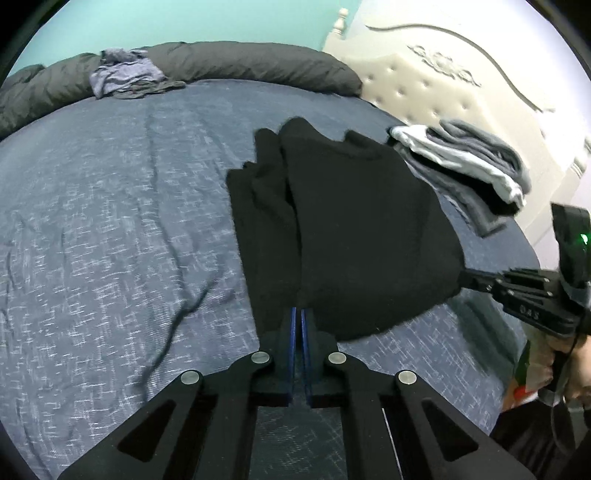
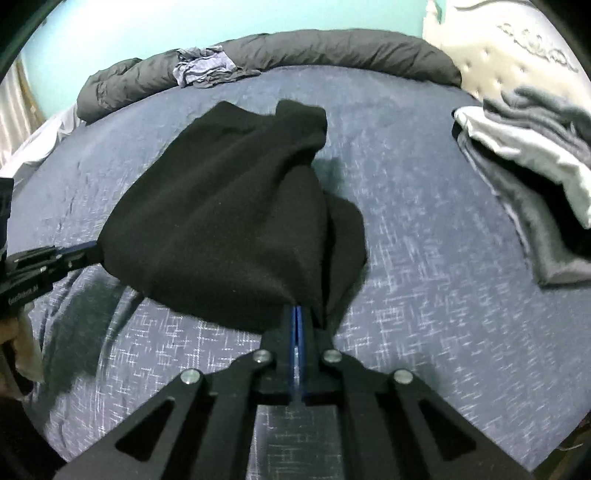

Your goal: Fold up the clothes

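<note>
up close, left tool (image 1: 299, 314): blue-padded jaws pressed together, pinching the near edge of the black garment (image 1: 354, 221). cloth bunches right at the tips.

right tool (image 2: 296, 312): jaws likewise closed tight, a gathered corner of the same black garment (image 2: 221, 221) clamped between the pads. in the left wrist view the right tool (image 1: 465, 277) enters from the right side, its tips buried in the garment's right corner; a hand (image 1: 580, 373) grips its handle at the frame edge. in the right wrist view the left tool (image 2: 92, 253) comes in from the left, tips at the garment's left corner.

garment: dark, thick, stretched between the two tools along its near edge, the far part draped down onto the bed (image 1: 110, 221). a folded flap lies along its left side in the left wrist view. near edge appears lifted off the sheet; shadow beneath it in the right wrist view.

bed: blue-grey mottled sheet, some wrinkles.

farther out: stack of grey and white clothes (image 1: 476, 166) to the right of the garment, near the bed's edge, apart from it. crumpled blue-grey pile (image 1: 125, 74) at the far side, resting against a long dark rolled duvet (image 1: 258, 62). cream tufted headboard (image 1: 443, 81) at right, teal wall (image 1: 184, 22) behind.
</note>
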